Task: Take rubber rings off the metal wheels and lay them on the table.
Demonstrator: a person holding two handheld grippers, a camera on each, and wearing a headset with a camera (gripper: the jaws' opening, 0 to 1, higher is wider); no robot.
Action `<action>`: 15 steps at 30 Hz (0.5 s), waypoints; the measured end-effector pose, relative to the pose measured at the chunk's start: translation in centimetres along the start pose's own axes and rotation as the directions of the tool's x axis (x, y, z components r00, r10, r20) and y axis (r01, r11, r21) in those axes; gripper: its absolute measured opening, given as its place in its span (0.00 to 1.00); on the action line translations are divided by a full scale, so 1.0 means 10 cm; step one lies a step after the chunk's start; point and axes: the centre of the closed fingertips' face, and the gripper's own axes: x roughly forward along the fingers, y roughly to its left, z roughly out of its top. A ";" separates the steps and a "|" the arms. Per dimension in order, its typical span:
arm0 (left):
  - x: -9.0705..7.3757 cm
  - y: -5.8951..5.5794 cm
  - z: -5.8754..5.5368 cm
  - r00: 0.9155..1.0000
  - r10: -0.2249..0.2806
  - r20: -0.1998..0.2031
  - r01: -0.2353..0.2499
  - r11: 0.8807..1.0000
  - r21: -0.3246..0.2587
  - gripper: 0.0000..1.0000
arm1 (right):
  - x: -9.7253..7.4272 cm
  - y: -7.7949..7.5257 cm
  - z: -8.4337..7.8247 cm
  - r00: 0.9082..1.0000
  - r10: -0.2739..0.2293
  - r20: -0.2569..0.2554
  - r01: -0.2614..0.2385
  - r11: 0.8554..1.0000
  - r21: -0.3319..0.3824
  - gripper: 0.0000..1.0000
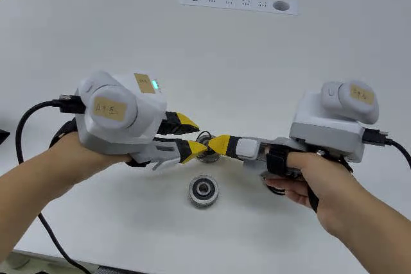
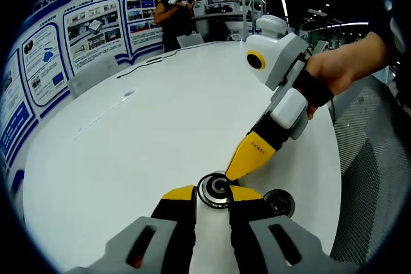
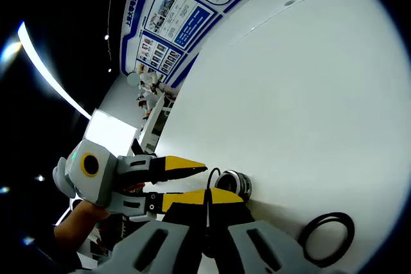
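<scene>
- Gripping a metal wheel between its yellow tips, the left claw holds it just above the white counter.
- In comes the right claw from the opposite side, clenched with both tips pressed together right at that wheel's rim.
- In the right gripper view a thin black strand arcs off the held wheel beside those tips; whether the right claw pinches it, I cannot tell.
- A second wheel, dark ring on its rim, lies flat on the counter just on the person's side of the held wheel.
- A black loop lies loose on the counter near the held wheel, beside the right claw.
</scene>
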 end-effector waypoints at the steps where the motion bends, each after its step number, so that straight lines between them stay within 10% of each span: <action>1: -0.02 0.01 0.01 1.000 0.008 0.009 -0.008 1.000 -0.016 0.19 | 0.00 0.01 0.00 1.000 0.002 0.002 -0.002 1.000 0.002 0.01; 15: -0.27 0.07 0.22 0.986 0.077 0.146 -0.062 0.993 -0.101 0.30 | -0.25 0.04 0.16 0.997 0.009 0.083 -0.012 0.999 0.041 0.01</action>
